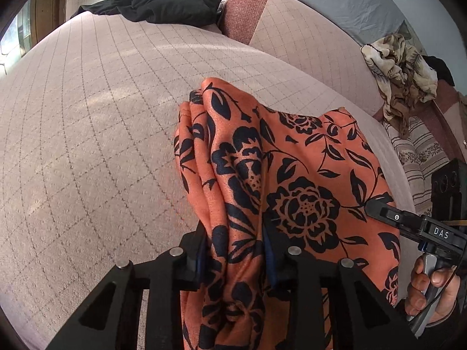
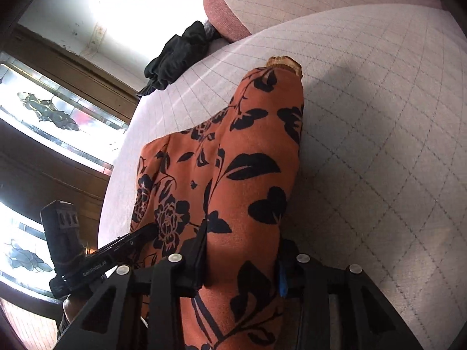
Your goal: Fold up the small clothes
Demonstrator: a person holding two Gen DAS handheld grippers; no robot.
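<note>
Both grippers, left gripper (image 1: 236,250) and right gripper (image 2: 239,259), pinch the orange black-flowered garment (image 1: 292,175); keep tension even, lay it flat on the quilted pink bed (image 1: 87,131)

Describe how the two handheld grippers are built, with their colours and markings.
Both are matte black. The left gripper and the right gripper each show angular linkage arms with triangular cut-outs, silver round pivot pins and blue pads inside the fingers. The right gripper's side bears white letters "DAS", and a silver trigger sits on its handle. A thin cable runs past the person's hand.
</note>
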